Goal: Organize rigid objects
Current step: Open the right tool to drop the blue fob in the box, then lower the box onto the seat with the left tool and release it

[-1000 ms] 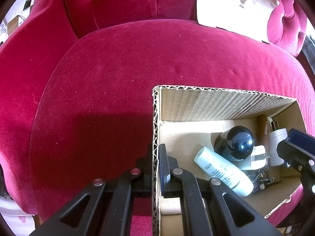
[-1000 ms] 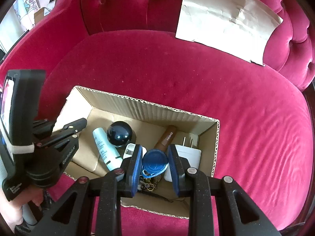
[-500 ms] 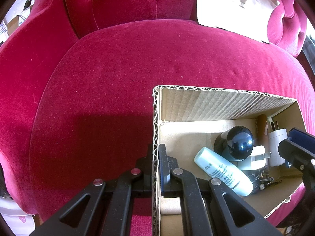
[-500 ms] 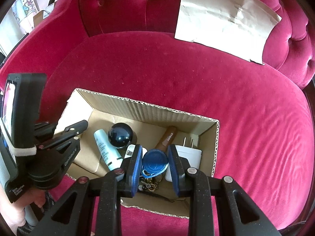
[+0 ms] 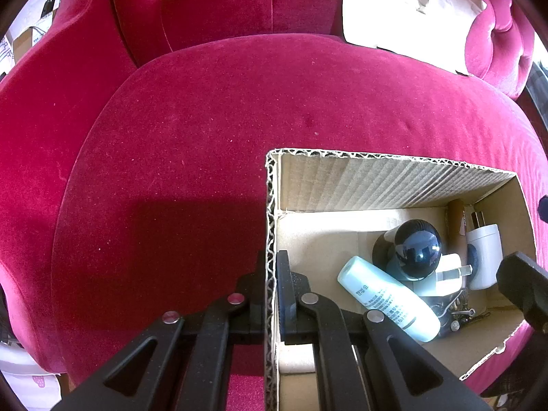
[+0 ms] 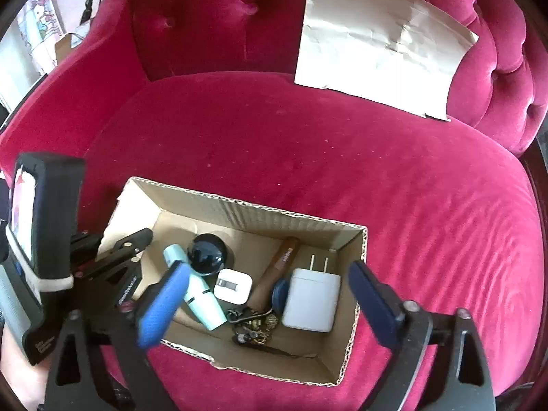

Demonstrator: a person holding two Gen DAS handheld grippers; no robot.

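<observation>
Your left tongs [image 5: 270, 294] are clenched on the left wall of the box [image 5: 394, 185], one finger outside and one inside, and their lower parts run off the bottom of the frame. In the right wrist view those tongs and the black device mounted above them cover the box's left end. The box sits on the seat of a red velvet sofa [image 5: 205, 120]; its near wall is ragged along the top edge. Inside, from the left, a pale blue bottle [image 6: 195, 287] lies on its side, partly behind your right tongs' left finger, whose blue pad is blurred. Beside it sits a dark glossy ball [image 6: 207, 255], then a small white adapter [image 6: 233, 286], then a brown tube [image 6: 277, 267] lying aslant with print too small to read. A blue disc [image 6: 279, 294] shows only as a sliver behind the white charger [image 6: 313, 299], whose prongs point to the far wall. Below them lies a tangle of dark keys or chain [image 6: 253, 325], too small to sort out. Your right tongs [image 6: 270, 294] are opening wide over the box, nothing pressed between the pads. A creased cardboard sheet [image 6: 376, 41] leans on the sofa back at upper right.
</observation>
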